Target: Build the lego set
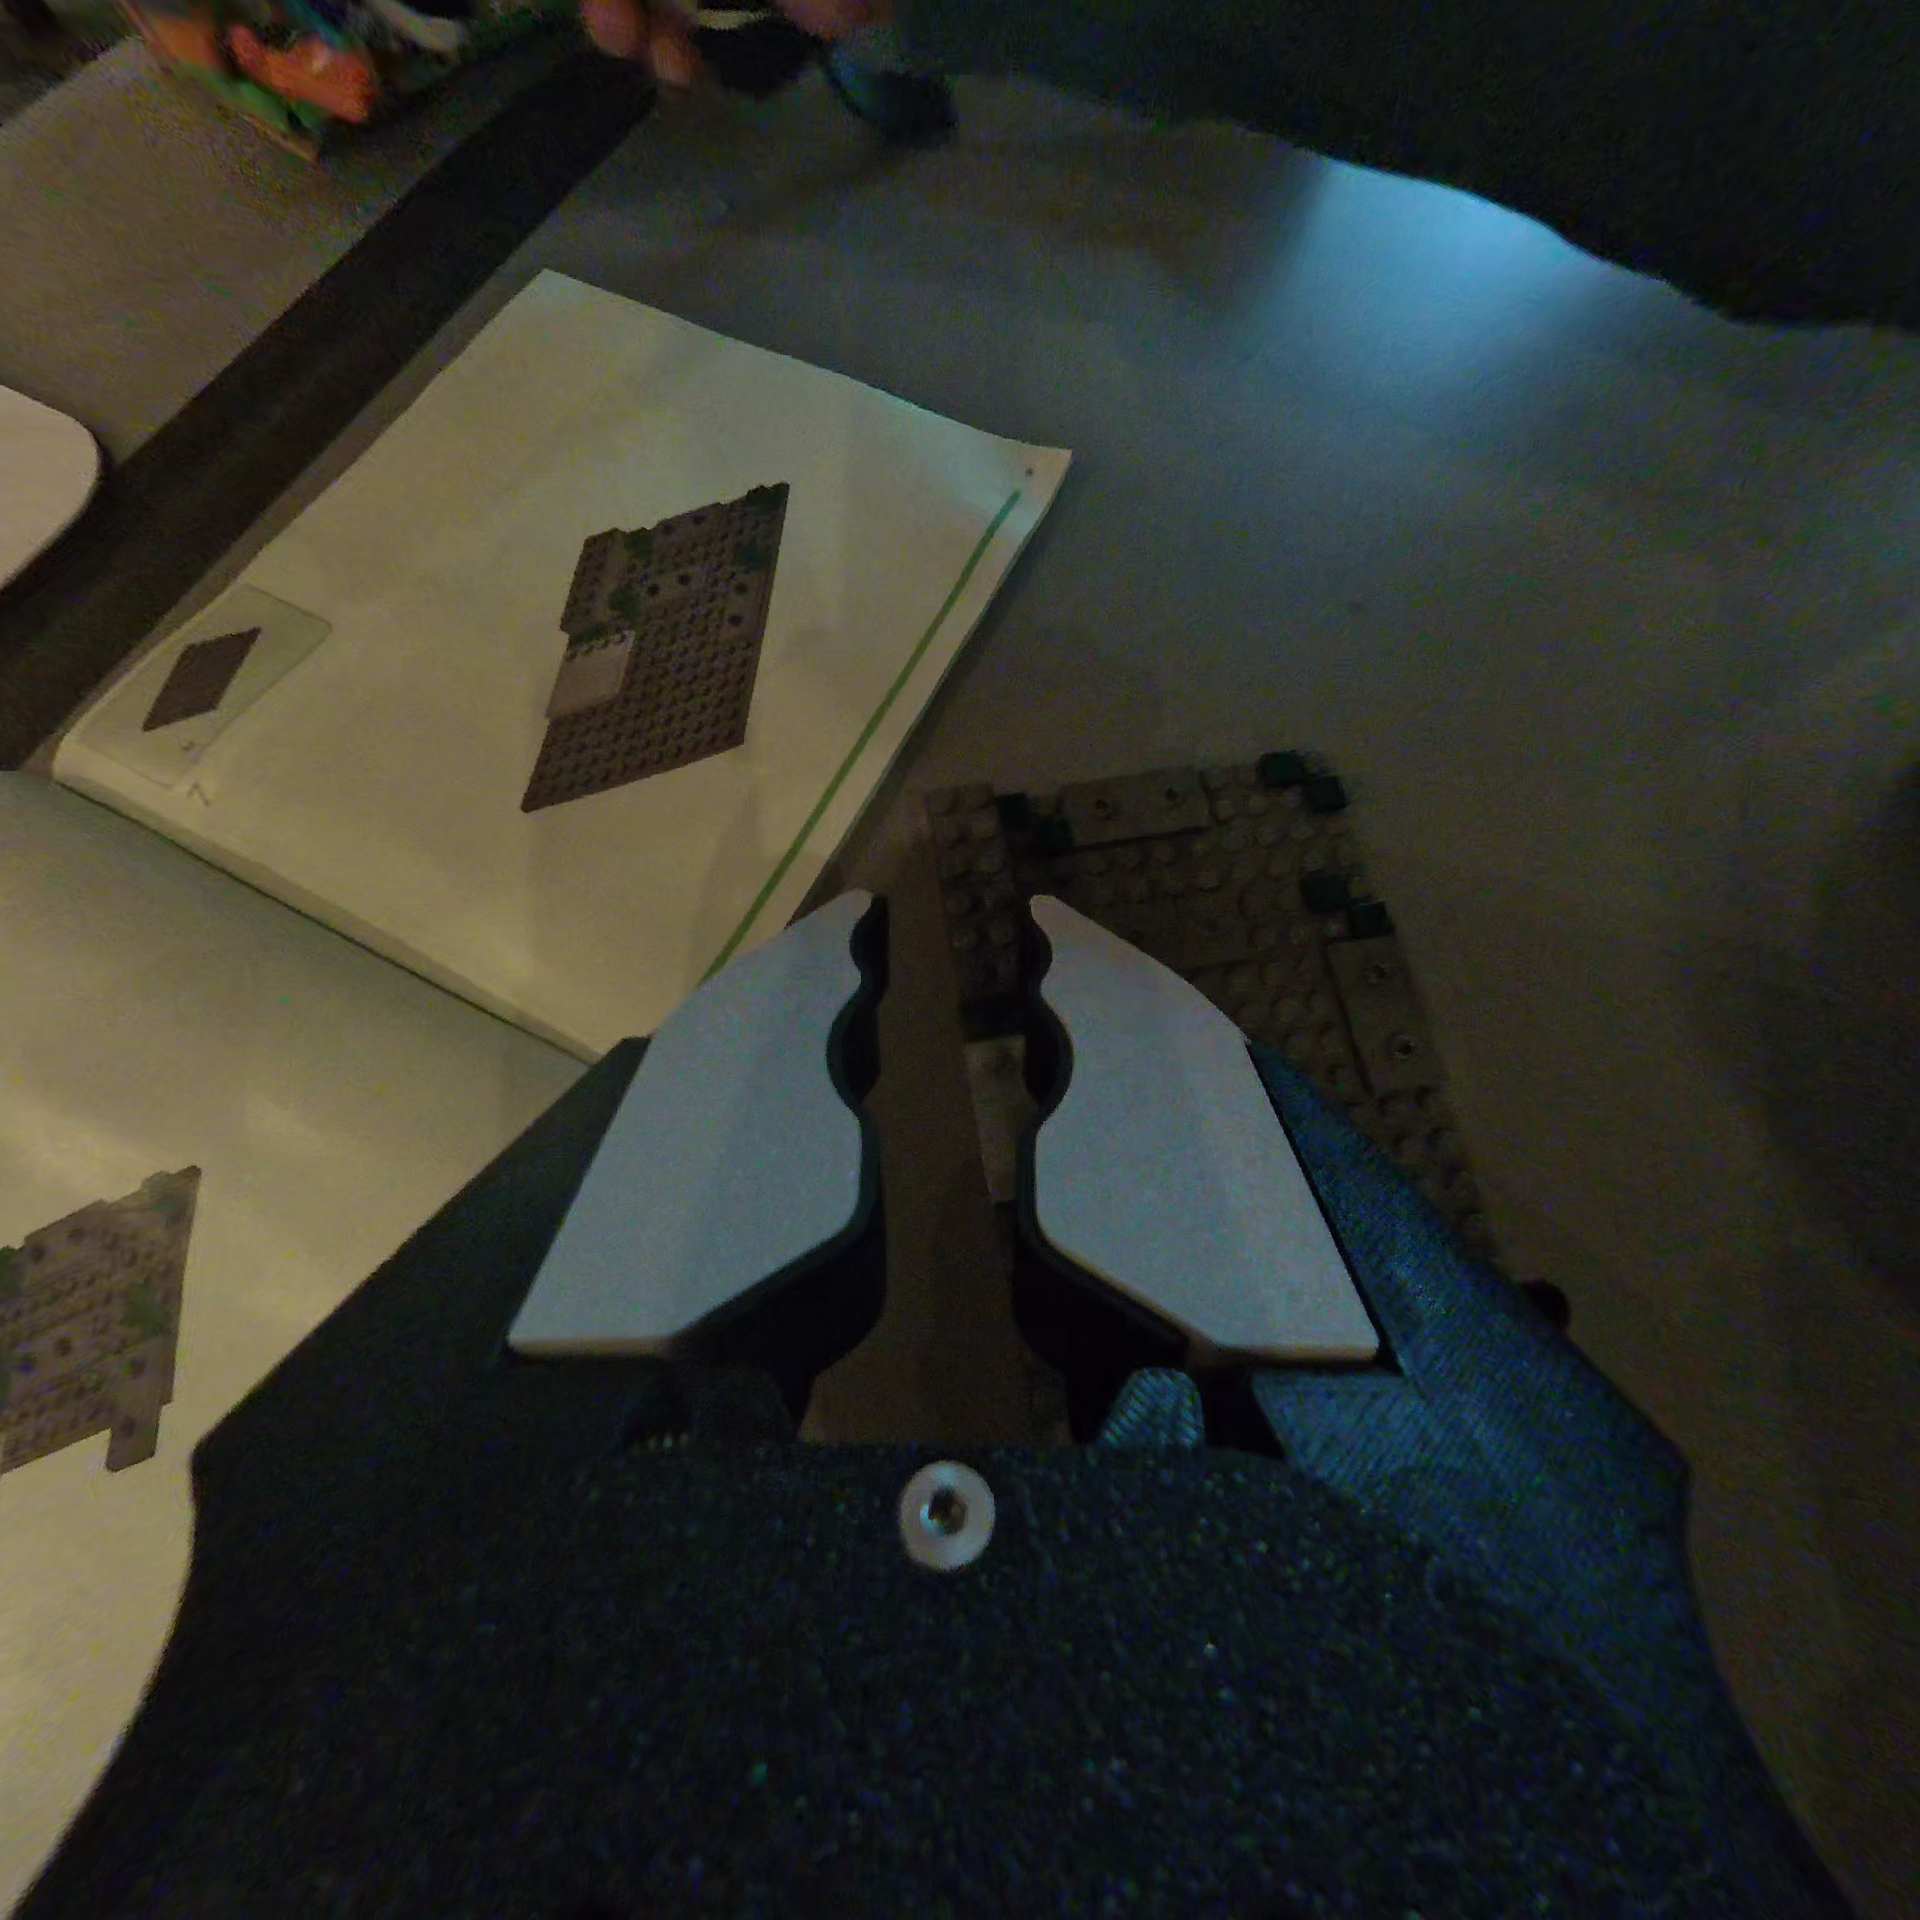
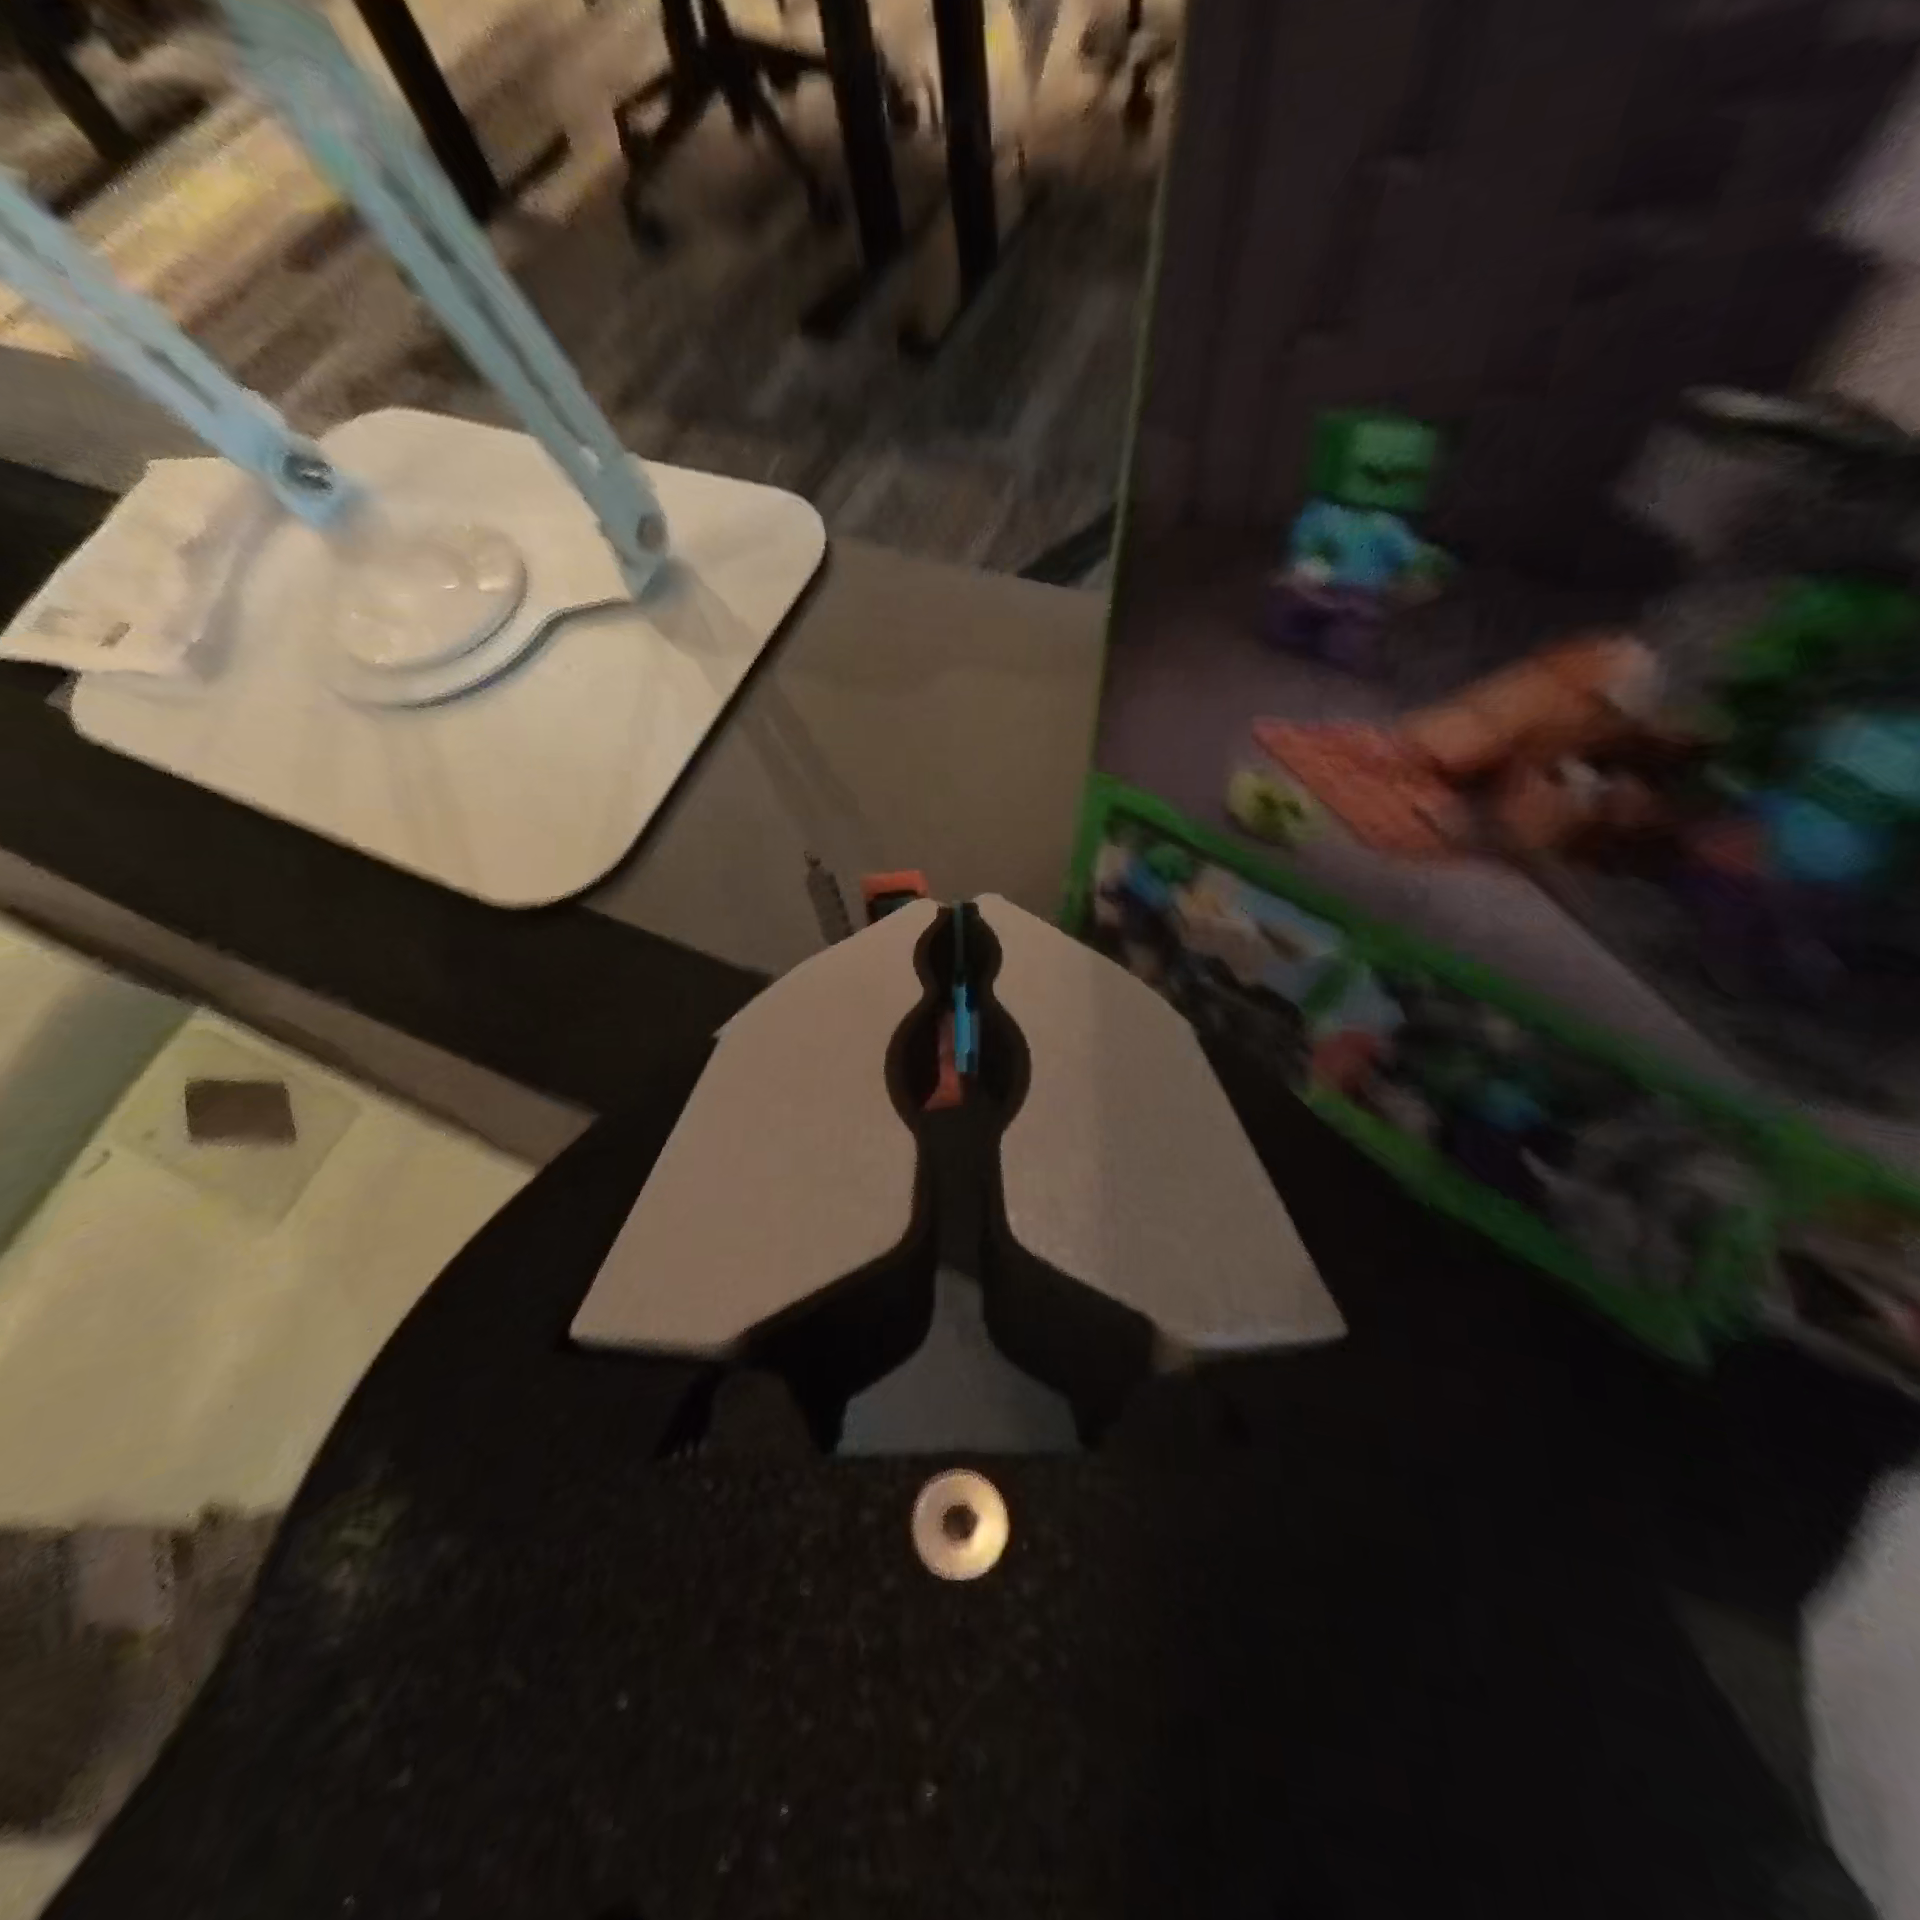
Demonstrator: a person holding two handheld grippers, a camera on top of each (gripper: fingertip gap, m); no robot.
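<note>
My left gripper [image 1: 956,914] gapes over the grey baseplate [image 1: 1226,935], lower centre. My right gripper [image 2: 961,914] pinches a small blue-and-red piece [image 2: 961,1029], centre frame.

Left wrist view is looking steeply down, close over the tabletop [image 1: 1351,520]. Right wrist view is facing more level, outward. Both are sharing the instruction booklet [image 1: 582,665] [image 2: 208,1195].

Pretty dim room overall. The work surface is a smooth grey tabletop [image 1: 1299,499] with a cool bluish patch of light [image 1: 1423,260] on it, well ahead of the left jaws. A dark black strip [image 1: 260,436] runs diagonally off to their left. Ahead and left of the right jaws sits a white rounded-square lamp base [image 2: 499,748] with pale blue arms [image 2: 436,260]. Beyond it, blurry black furniture legs [image 2: 862,156] stand on a striped greyish floor [image 2: 935,447].
</note>
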